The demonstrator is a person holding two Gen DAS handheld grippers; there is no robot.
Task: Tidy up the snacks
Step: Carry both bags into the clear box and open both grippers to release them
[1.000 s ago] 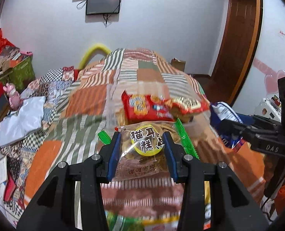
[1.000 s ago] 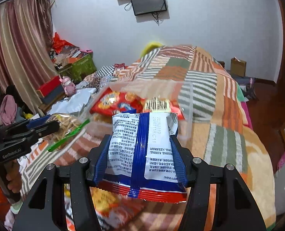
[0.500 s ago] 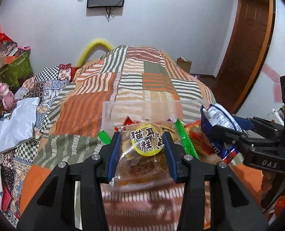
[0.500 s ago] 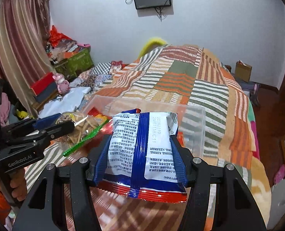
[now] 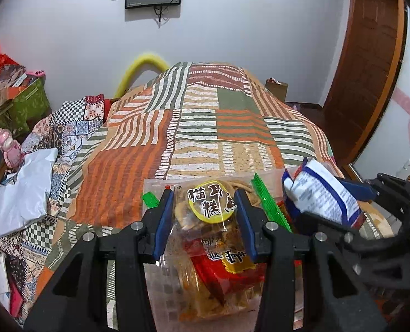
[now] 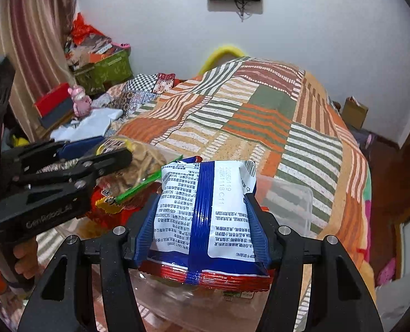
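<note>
**Operator:** Report the state of both tools and where the snacks are.

**Technician:** The left gripper, centre of the left wrist view, is clamped on a clear bag of fried snacks bearing a round yellow label and a green seal strip. The right gripper, lower centre of the right wrist view, is closed around a blue-and-white snack packet, printed back side up. Both items are held above a clear plastic bin, which sits on the patchwork quilt. A red snack packet already lies inside the bin, at centre left of the right wrist view.

**Operator:** Which step is in hand?

**Technician:** By my judgement, the deposit step. Each item is positioned over the open top of the bin, so the transport appears complete and release is not yet done.

**Operator:** What does the next move call for?

**Technician:** Lower each item until it is just above or resting on the bin contents, then widen the fingers. The clear bag is directly over the red packet; the blue-and-white packet is over the right part of the bin, where the floor looks bare. The two tools are close together, so release one at a time to avoid contact. Both bags are soft and air-filled; expect them to shift on release. Whether either bag touches the bin wall cannot be determined from these views.
</note>
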